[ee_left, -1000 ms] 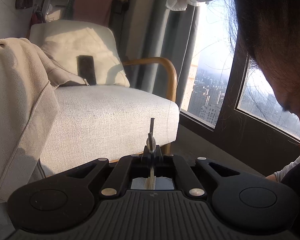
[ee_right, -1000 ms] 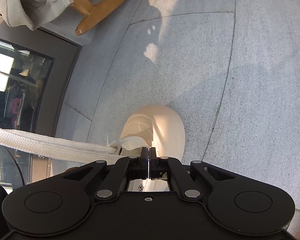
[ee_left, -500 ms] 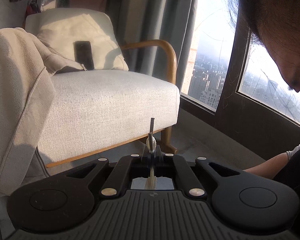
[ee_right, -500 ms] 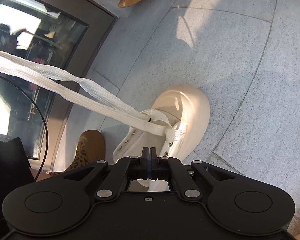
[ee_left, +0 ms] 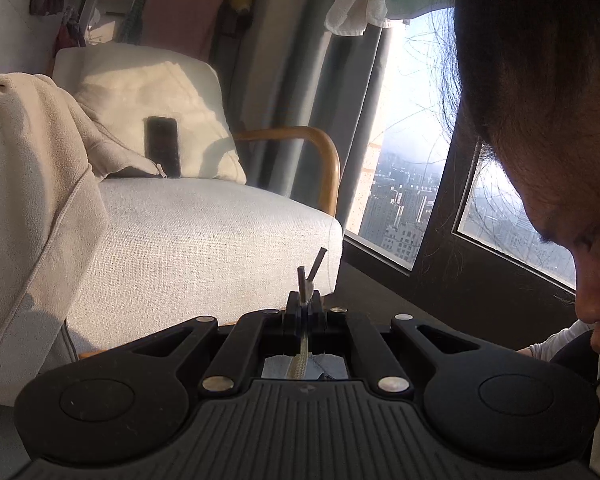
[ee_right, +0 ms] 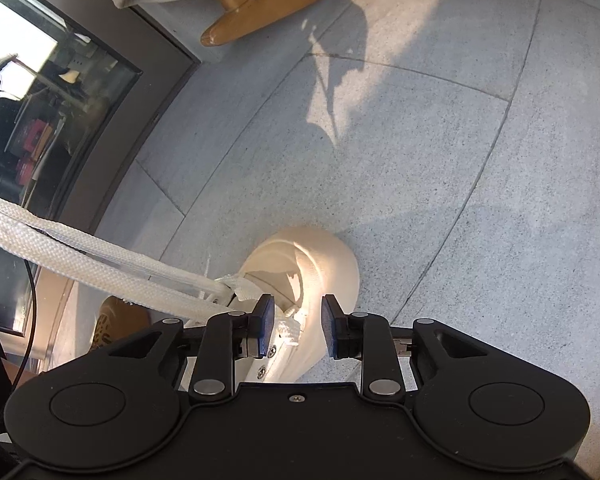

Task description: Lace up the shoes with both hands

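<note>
My left gripper (ee_left: 303, 307) pinches both lace ends (ee_left: 309, 276) taut, right gripper (ee_right: 298, 330) opening empty over the shoe (ee_right: 308, 280) on the floor (ee_right: 440, 160); I should grab the crossing squarely.

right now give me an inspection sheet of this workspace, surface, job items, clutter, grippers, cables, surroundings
surface: grey stone floor tiles, sunlit with shadows.
job's things: cream shoe on the floor, toe pointing away; white laces stretch up and left from its eyelets.
clutter: dark phone on the armchair; beige garment draped over its side; patterned slipper beside the shoe.
grippers: left gripper shut on the two lace tips; right gripper above the shoe, jaws opening, nothing between the pads.
cables: thin black cable at the left edge.
surroundings: window over city buildings, grey curtain, hanging clothes.
</note>
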Demonstrator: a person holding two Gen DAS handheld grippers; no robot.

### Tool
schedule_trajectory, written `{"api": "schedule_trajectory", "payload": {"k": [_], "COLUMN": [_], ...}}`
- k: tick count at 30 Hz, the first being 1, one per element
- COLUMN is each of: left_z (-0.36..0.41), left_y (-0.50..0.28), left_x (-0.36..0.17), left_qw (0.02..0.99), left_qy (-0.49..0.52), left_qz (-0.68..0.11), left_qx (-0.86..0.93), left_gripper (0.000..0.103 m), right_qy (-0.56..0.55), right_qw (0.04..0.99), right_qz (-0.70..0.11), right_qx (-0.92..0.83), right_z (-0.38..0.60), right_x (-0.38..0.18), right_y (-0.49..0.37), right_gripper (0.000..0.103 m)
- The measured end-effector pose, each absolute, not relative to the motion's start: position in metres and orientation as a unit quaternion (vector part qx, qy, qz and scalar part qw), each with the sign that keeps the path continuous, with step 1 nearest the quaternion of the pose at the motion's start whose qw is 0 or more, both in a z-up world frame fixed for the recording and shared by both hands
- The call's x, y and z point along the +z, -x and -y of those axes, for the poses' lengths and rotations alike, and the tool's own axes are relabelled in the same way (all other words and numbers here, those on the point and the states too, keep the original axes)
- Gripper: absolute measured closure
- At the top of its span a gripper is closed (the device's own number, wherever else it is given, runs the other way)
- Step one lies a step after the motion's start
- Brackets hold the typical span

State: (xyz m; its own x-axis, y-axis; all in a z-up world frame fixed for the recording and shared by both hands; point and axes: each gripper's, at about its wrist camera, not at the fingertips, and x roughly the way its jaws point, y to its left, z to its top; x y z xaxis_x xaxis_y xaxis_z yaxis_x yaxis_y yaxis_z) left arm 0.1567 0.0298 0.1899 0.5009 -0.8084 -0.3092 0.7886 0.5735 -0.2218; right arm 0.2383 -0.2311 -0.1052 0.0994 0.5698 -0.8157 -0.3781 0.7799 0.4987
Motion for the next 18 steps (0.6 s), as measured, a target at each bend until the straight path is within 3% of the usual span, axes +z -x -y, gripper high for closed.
{"api": "schedule_trajectory", "payload": {"k": [18], "left_z": [-0.015], "left_y": [-0.149], "left_x": [0.2], "left_qw": [0.87], "left_qy": [-0.002], "left_qz": [-0.172], "left_qx": [-0.461], "left_gripper": [0.101], "right_qy": [0.017], "right_qw": [0.733], "right_qz": [-0.592], "right_qx": [0.334], "right_z": [0.202], "right_x": [-0.09], "right_y": [-0.191], "right_gripper": [0.078]}}
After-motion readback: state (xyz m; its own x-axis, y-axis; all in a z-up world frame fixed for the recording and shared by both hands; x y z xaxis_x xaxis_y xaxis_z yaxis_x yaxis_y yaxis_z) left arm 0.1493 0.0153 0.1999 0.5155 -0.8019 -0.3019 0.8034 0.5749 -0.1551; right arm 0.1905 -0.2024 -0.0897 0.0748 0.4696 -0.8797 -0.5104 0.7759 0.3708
